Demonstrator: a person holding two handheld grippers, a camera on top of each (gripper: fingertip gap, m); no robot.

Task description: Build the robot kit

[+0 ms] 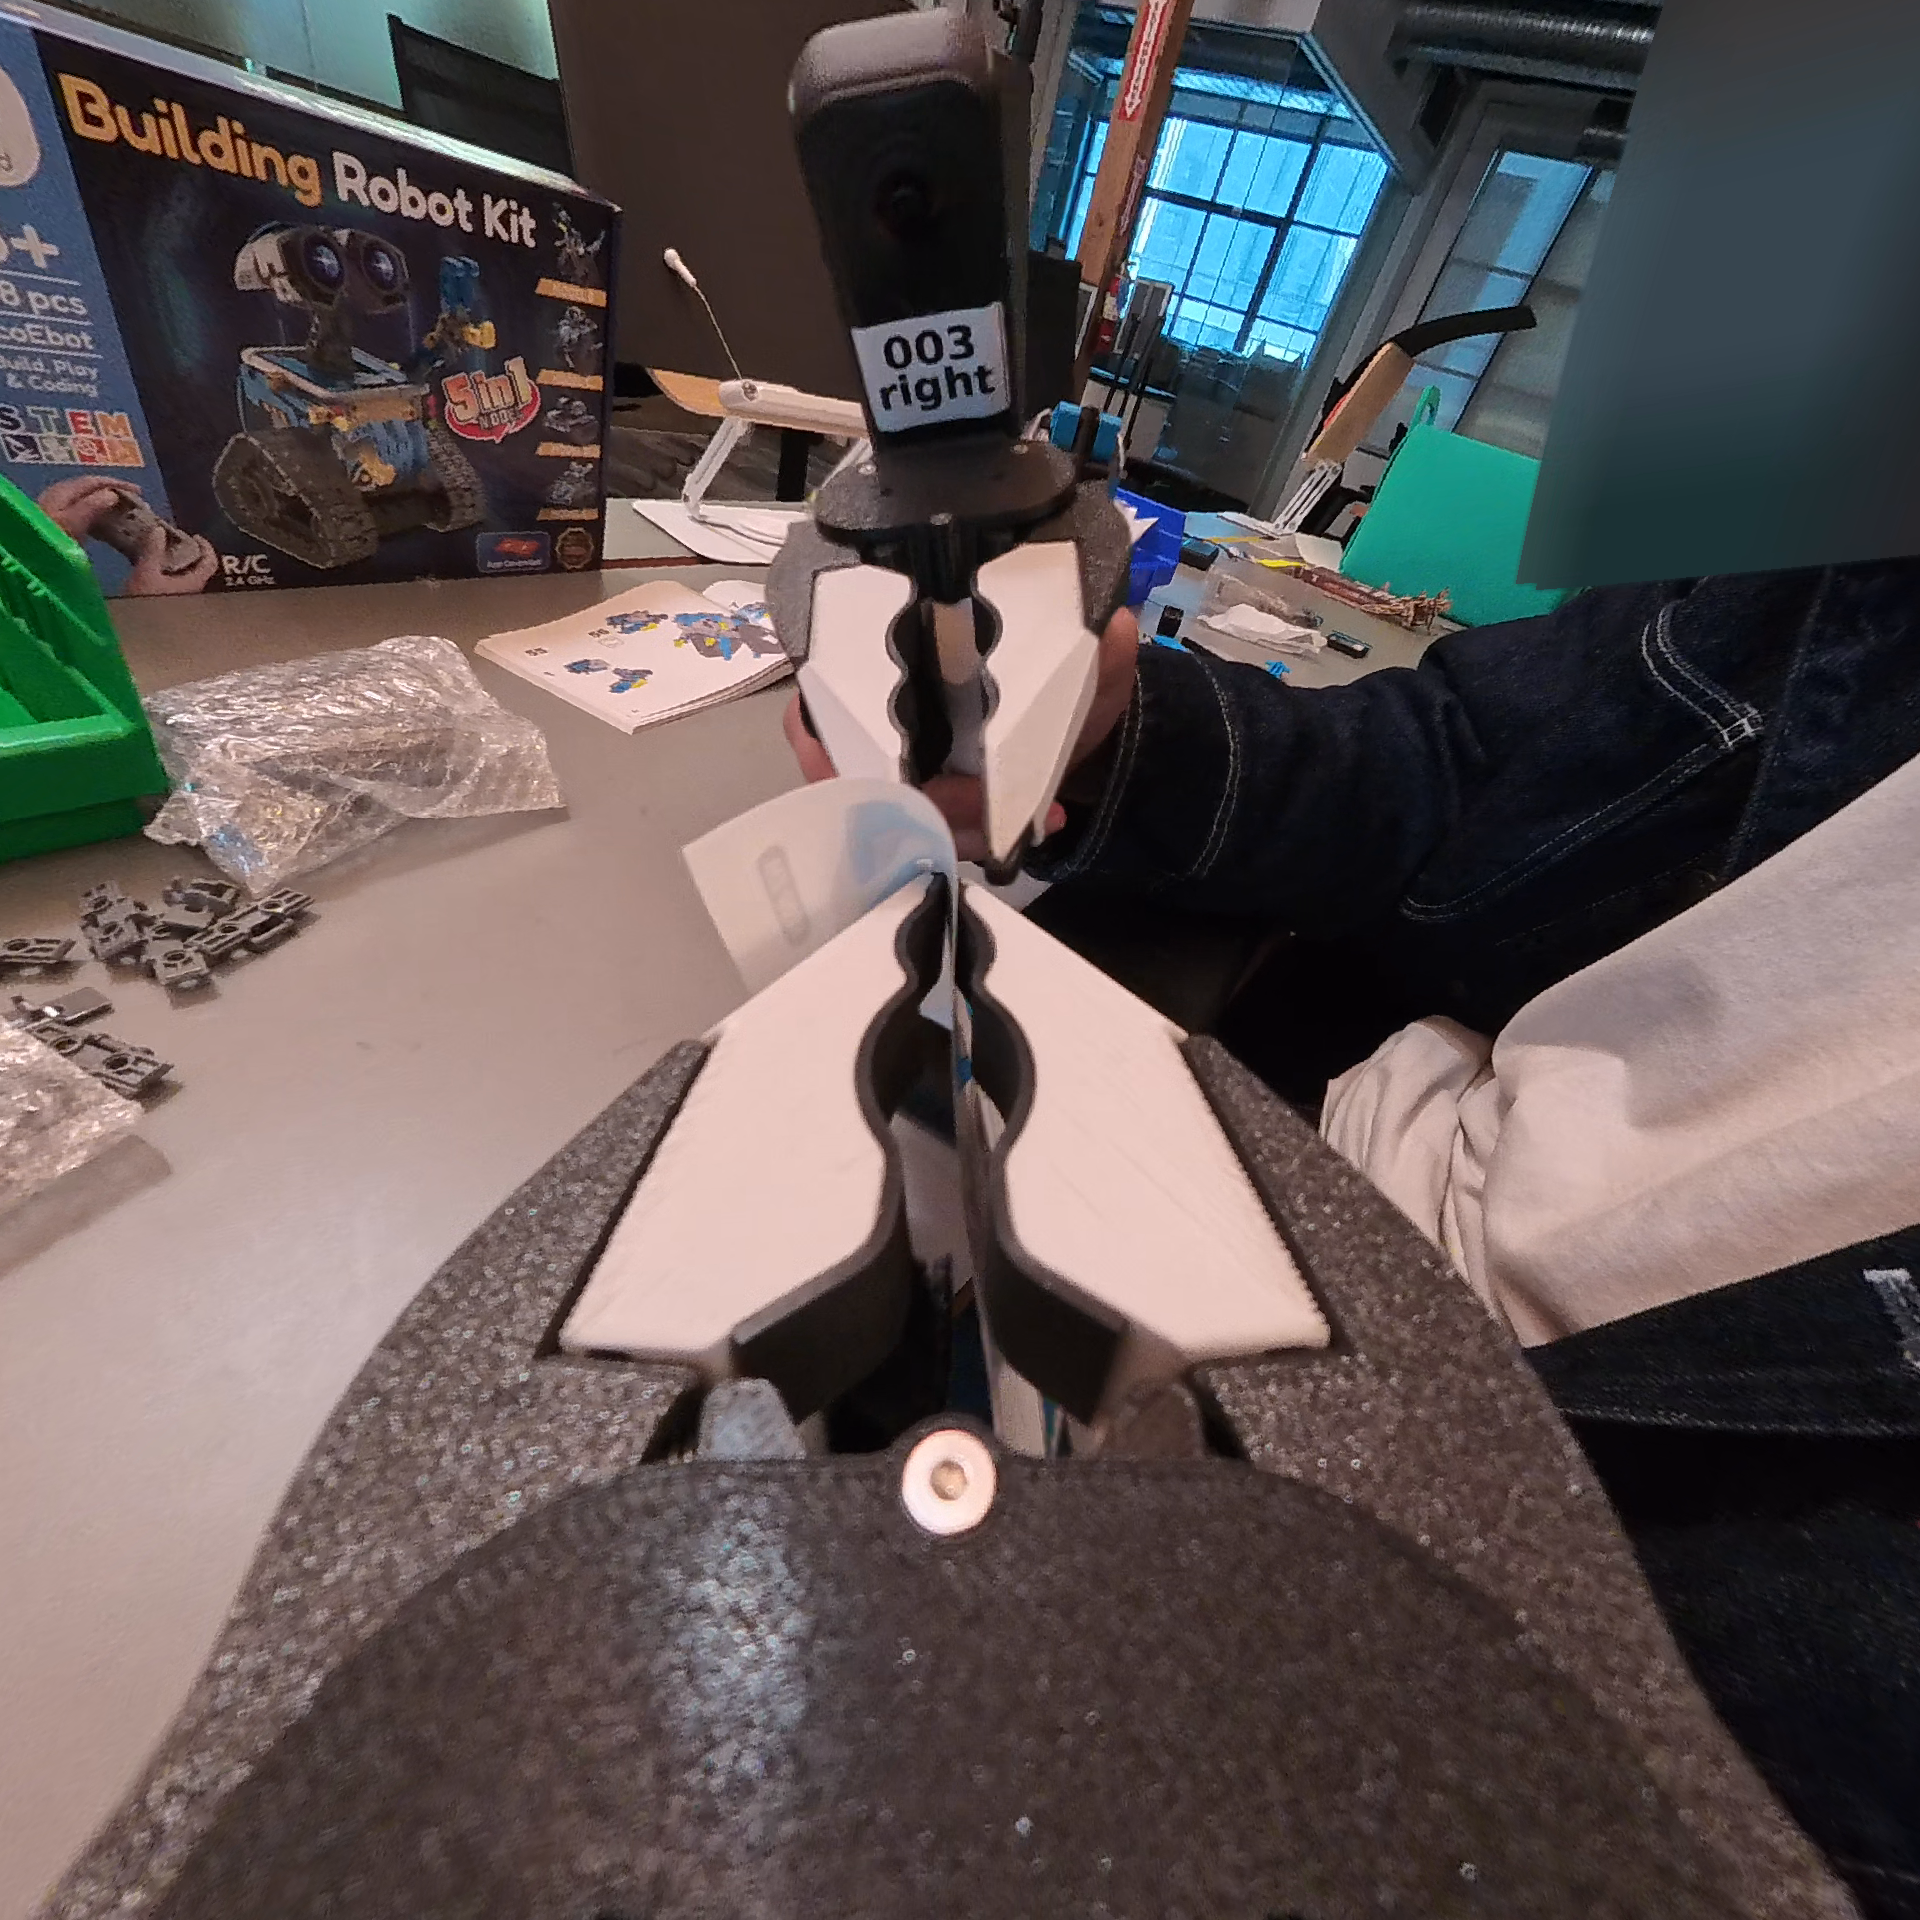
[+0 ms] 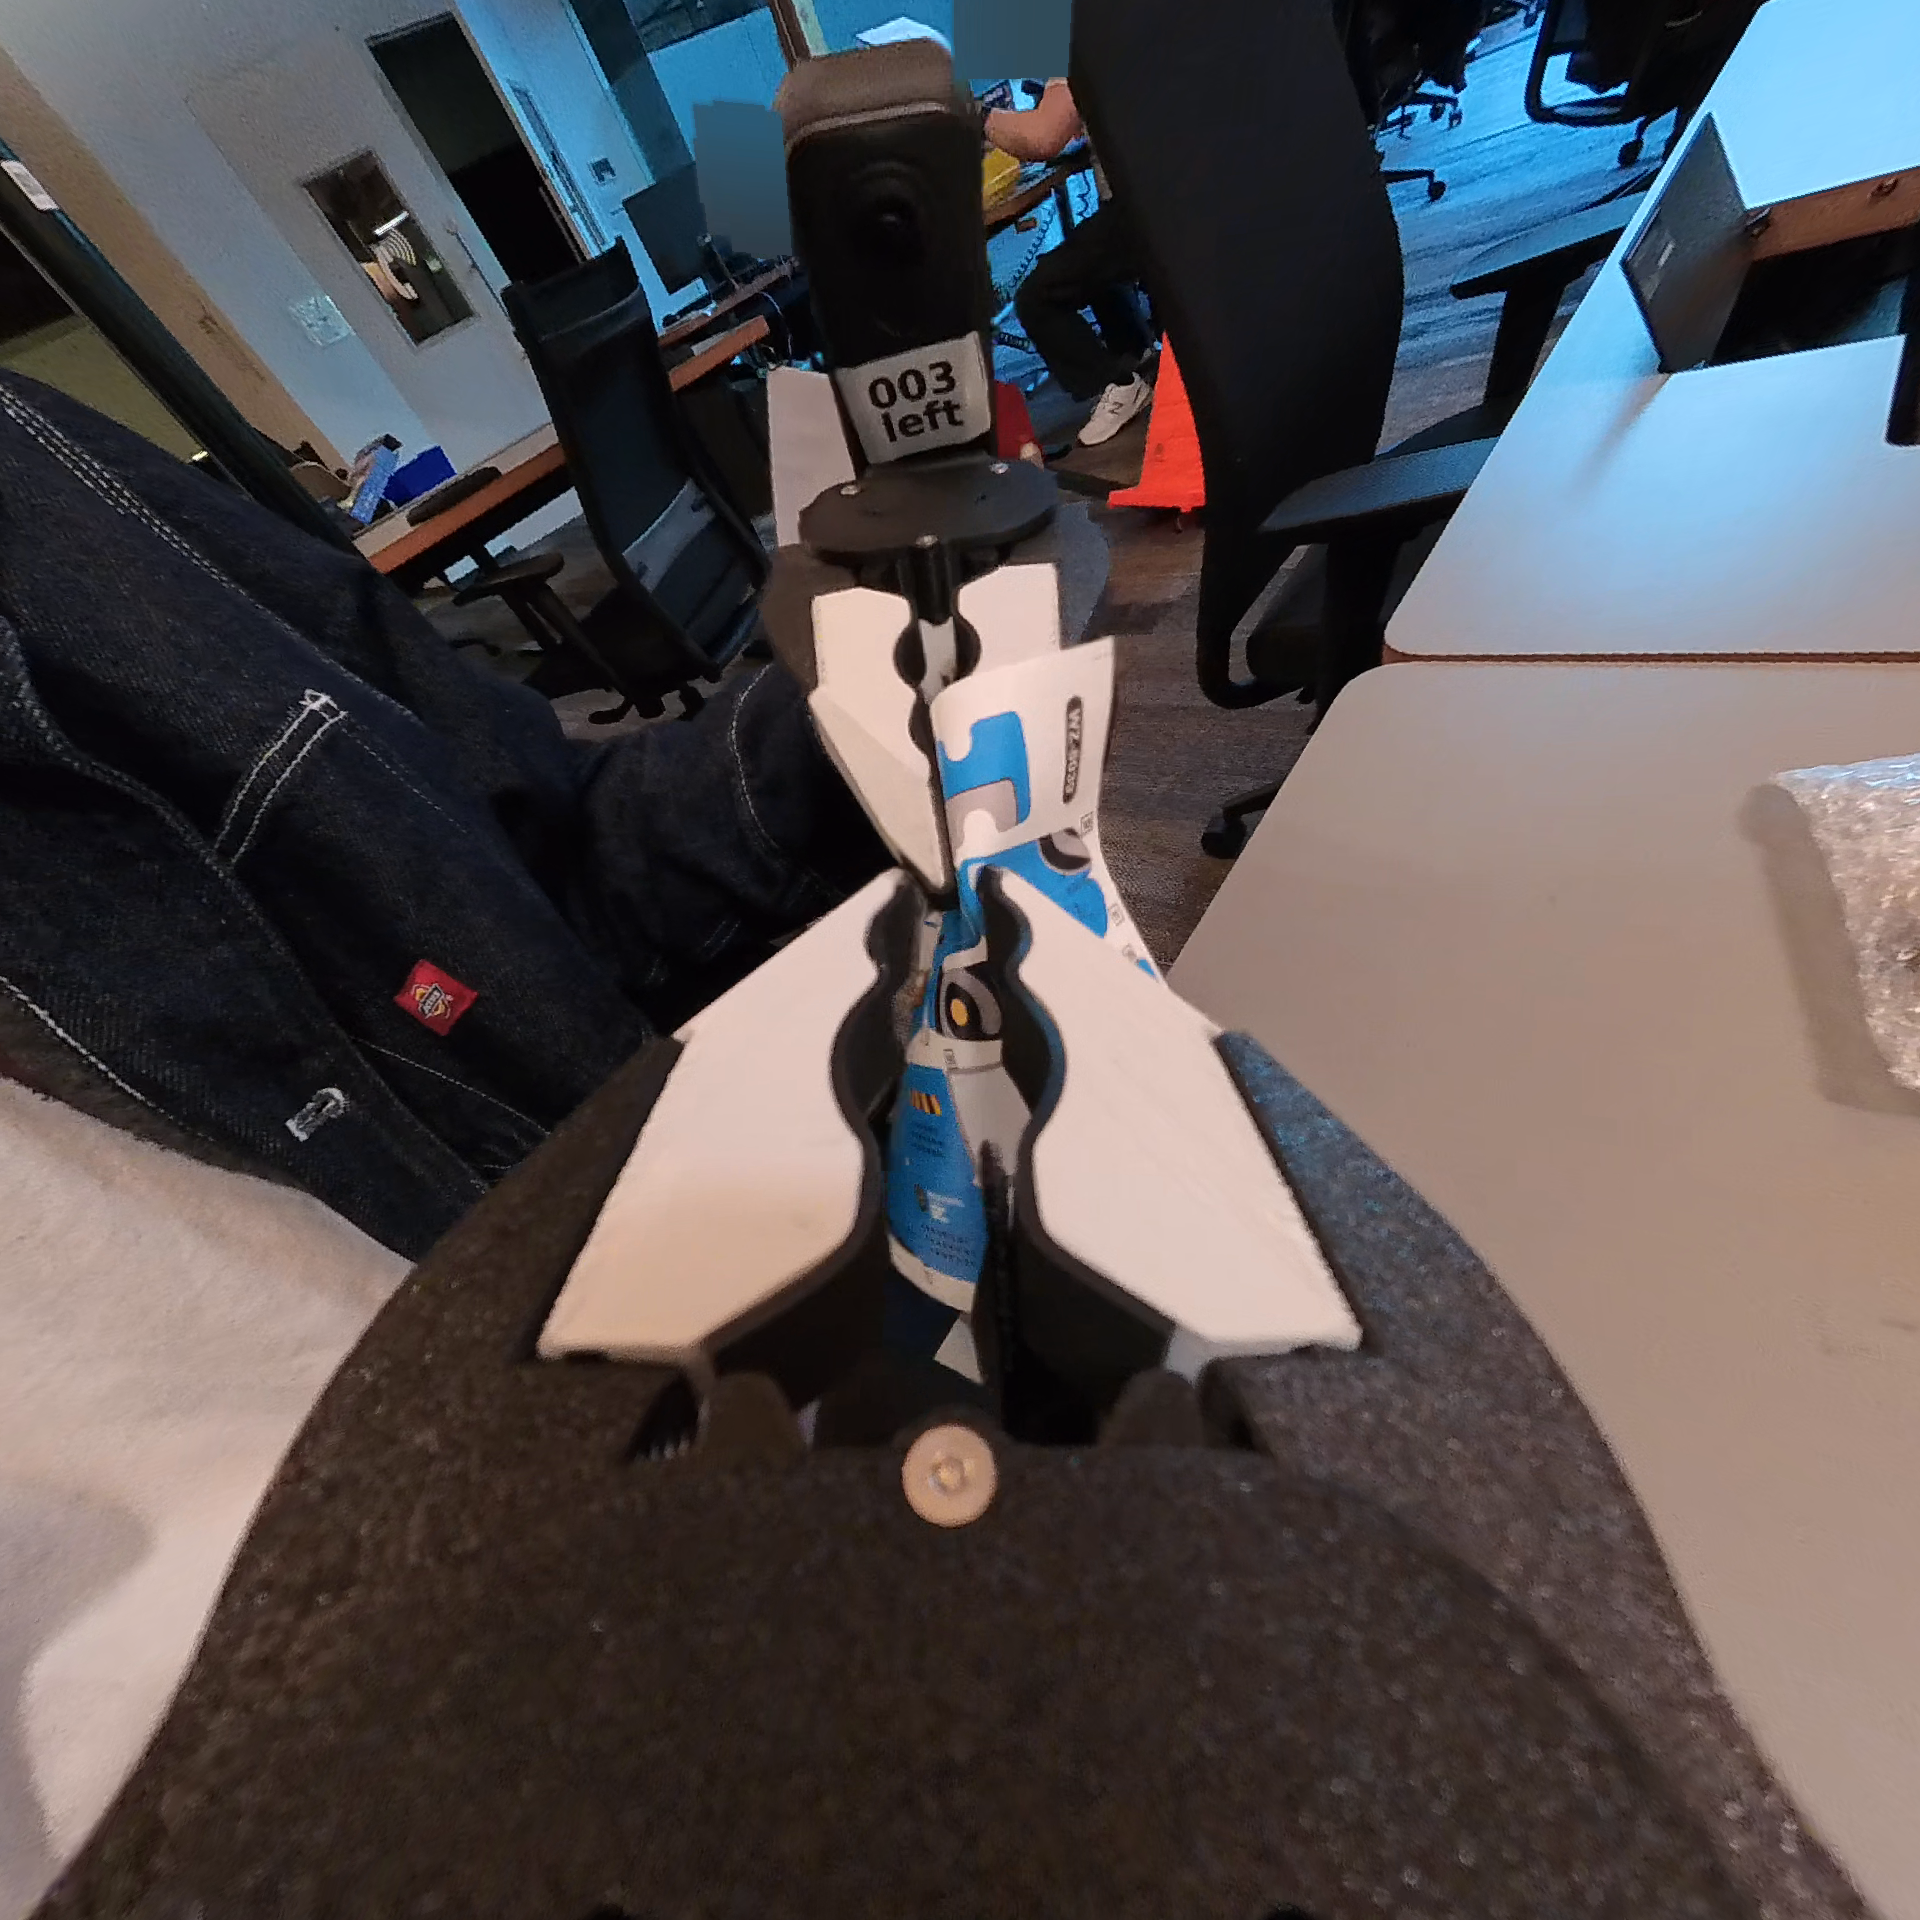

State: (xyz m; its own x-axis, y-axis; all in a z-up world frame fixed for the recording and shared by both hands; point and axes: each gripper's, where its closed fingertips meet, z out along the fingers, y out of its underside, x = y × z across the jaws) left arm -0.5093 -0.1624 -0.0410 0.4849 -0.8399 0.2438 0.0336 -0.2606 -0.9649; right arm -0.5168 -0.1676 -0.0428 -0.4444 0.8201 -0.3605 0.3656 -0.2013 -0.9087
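Note:
A white sheet printed in blue (image 2: pixel 1023 748) hangs in the air between my two grippers, just off the table's near edge. My left gripper (image 1: pixel 951 904) is shut on one edge of the sheet, which curls up to the left of its tips (image 1: pixel 810 883). My right gripper (image 2: pixel 940 899) faces it tip to tip and is shut on the same sheet, which runs down between its fingers. Each gripper shows in the other's view: the right one (image 1: pixel 1003 852) and the left one (image 2: pixel 935 873). A hand in a dark denim sleeve (image 1: pixel 1455 779) holds the right gripper.
On the grey table (image 1: pixel 416 1091) stand a robot kit box (image 1: pixel 332 343), an open instruction booklet (image 1: pixel 644 655), a bubble-wrap bag (image 1: pixel 343 748), several loose grey parts (image 1: pixel 177 930) and a green bin (image 1: pixel 52 707). A black office chair (image 2: pixel 1278 312) stands beyond the table.

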